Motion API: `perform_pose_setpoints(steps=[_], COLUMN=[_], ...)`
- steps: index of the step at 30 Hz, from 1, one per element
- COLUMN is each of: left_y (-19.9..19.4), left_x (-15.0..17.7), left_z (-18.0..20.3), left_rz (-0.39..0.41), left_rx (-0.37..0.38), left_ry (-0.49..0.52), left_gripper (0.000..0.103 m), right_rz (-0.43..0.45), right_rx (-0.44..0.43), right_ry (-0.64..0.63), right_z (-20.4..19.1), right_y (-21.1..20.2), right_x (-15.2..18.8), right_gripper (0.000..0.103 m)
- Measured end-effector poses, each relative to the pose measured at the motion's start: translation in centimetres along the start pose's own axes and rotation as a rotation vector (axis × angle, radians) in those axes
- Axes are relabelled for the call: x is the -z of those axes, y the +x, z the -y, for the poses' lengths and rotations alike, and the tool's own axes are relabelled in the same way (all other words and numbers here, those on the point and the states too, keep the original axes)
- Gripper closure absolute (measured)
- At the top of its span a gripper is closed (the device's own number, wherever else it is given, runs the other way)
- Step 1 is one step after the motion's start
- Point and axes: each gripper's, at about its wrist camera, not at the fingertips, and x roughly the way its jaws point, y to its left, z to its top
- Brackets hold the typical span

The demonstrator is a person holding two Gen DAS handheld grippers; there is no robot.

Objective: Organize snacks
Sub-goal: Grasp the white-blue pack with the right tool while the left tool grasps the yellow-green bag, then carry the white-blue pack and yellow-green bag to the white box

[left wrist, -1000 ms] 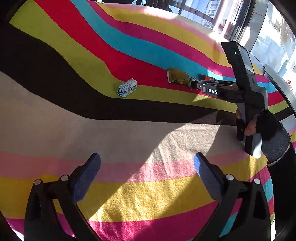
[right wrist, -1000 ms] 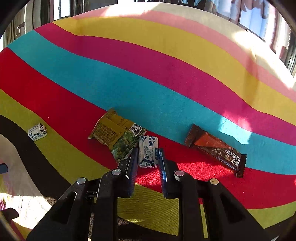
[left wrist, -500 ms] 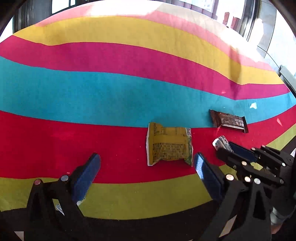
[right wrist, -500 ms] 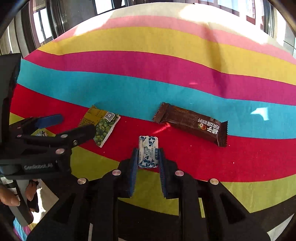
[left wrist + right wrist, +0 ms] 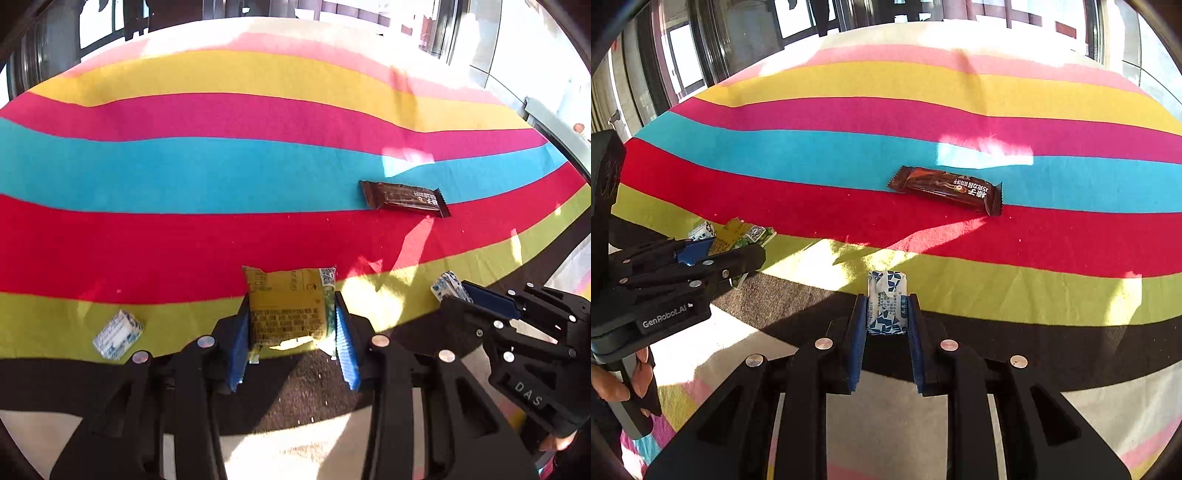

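Observation:
My left gripper [image 5: 290, 325] is shut on a yellow-green snack packet [image 5: 290, 306], held just above the striped cloth. My right gripper [image 5: 887, 314] is shut on a small blue-and-white candy [image 5: 887, 302]; it shows at the right of the left wrist view [image 5: 448, 288]. A second blue-and-white candy [image 5: 117, 334] lies on the lime stripe to the left of the left gripper. A brown chocolate bar [image 5: 404, 199] lies on the red and blue stripes; it also shows in the right wrist view [image 5: 947, 189].
A striped cloth [image 5: 221, 177] covers the surface. The left gripper's body [image 5: 665, 273] sits at the left of the right wrist view, with the yellow packet [image 5: 738, 234] in it. Windows stand beyond the far edge.
The left gripper moved onto the yellow packet and closed on it. The right gripper drew back toward me with the candy held.

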Motion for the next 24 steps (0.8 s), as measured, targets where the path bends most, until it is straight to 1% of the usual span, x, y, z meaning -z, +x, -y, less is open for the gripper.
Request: perform_pose_setpoints(steps=[2, 3, 5, 6, 8, 10, 13, 15, 18, 19, 21, 24], left_y=[-2.7, -4.0, -6.3, -7.4, -9.3, -11.3, -12.8, -13.2, -14.2, -14.3, -14.5, -14.1], left_x=[2.6, 4.0, 6.7, 8.0, 10.7, 13.8, 16.8, 18.1, 18.6, 18.8, 18.9, 18.6], left_z=[-0.1, -0.1, 0.3, 0.5, 1.1, 0.6, -0.1, 0.5, 1.3, 1.5, 0.9, 0.3], left_rz=[0.02, 0.032, 0.051, 0.058, 0.071, 0.077, 0.074, 0.07, 0.138, 0.148, 0.147, 0.144], left_rx=[0.016, 0.024, 0.049, 0.06, 0.091, 0.119, 0.153, 0.149, 0.124, 0.119, 0.147, 0.158], left_ry=[-0.01, -0.017, -0.034, -0.038, -0.053, -0.085, -0.144, -0.14, -0.114, -0.103, -0.114, -0.145], left_gripper=[0.062, 0.062, 0.062, 0.062, 0.062, 0.062, 0.062, 0.062, 0.061, 0.061, 0.061, 0.061], right_rz=[0.003, 0.006, 0.014, 0.017, 0.028, 0.041, 0.059, 0.068, 0.107, 0.122, 0.144, 0.142], right_rx=[-0.018, -0.023, -0.031, -0.031, -0.027, -0.028, -0.025, -0.033, -0.019, -0.012, 0.018, 0.041], right_ry=[0.011, 0.014, 0.017, 0.015, 0.012, 0.017, 0.022, 0.034, 0.04, 0.041, 0.04, 0.052], right_z=[0.2, -0.5, -0.9, -1.9, -2.6, -4.3, -5.9, -6.2, -6.5, -6.5, -6.4, -6.4], right_y=[-1.4, -1.6, -3.3, -4.1, -5.8, -8.0, -10.2, -11.2, -12.9, -13.2, -13.5, -13.4], right_x=[1.5, 2.2, 4.1, 5.4, 7.6, 9.7, 12.2, 13.4, 14.8, 15.0, 15.3, 15.4], right_gripper=[0.083, 0.083, 0.083, 0.083, 0.083, 0.083, 0.083, 0.083, 0.083, 0.083, 0.083, 0.083])
